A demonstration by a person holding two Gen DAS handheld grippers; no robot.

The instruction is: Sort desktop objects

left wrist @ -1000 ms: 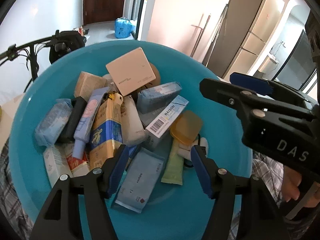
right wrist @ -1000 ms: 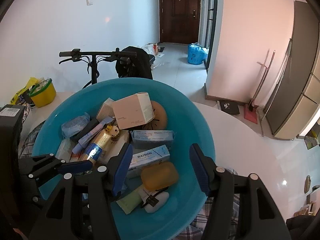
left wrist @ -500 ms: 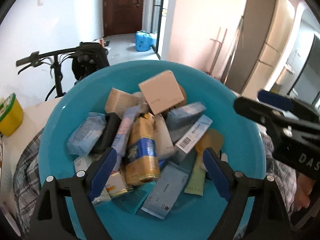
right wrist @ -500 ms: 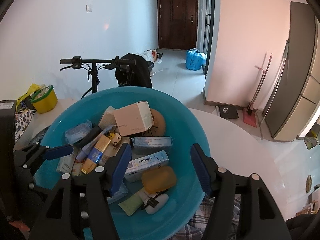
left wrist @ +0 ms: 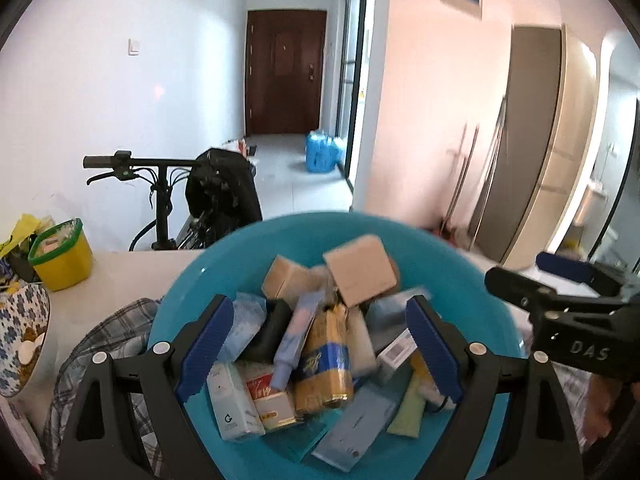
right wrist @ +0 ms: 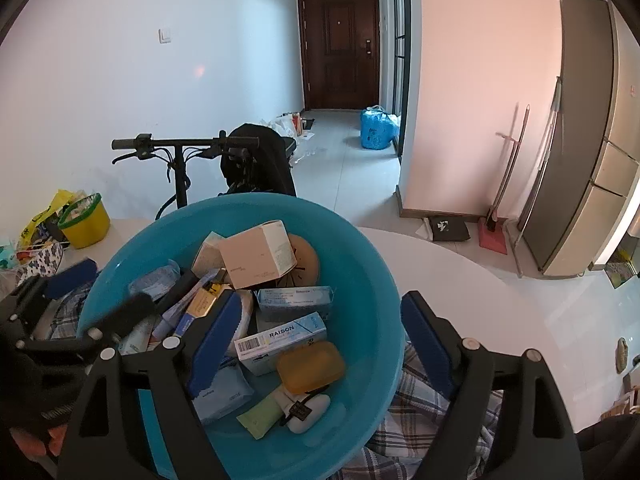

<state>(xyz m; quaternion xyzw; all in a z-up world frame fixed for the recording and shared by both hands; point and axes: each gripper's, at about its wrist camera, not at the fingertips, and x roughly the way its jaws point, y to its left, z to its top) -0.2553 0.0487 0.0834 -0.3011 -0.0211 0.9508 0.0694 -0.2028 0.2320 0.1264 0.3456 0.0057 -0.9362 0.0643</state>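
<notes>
Both grippers hang over one teal basin (right wrist: 372, 280) heaped with small toiletries and boxes, pinching nothing.

The left gripper (left wrist: 318, 346) is spread wide above the basin's left half, over one gold-and-blue pouch (left wrist: 326, 360). The right gripper (right wrist: 316, 334) is opening, its jaws bracketing one RAISON box (right wrist: 280, 338) and one amber soap bar (right wrist: 310, 366) without touching them. One beige carton (right wrist: 256, 256) tops the pile at the basin's far side.

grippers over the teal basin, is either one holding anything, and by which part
Nothing is held. The left hand-held gripper is open and empty; the right one is opening, its pads pressing on nothing, above the basin.
</notes>
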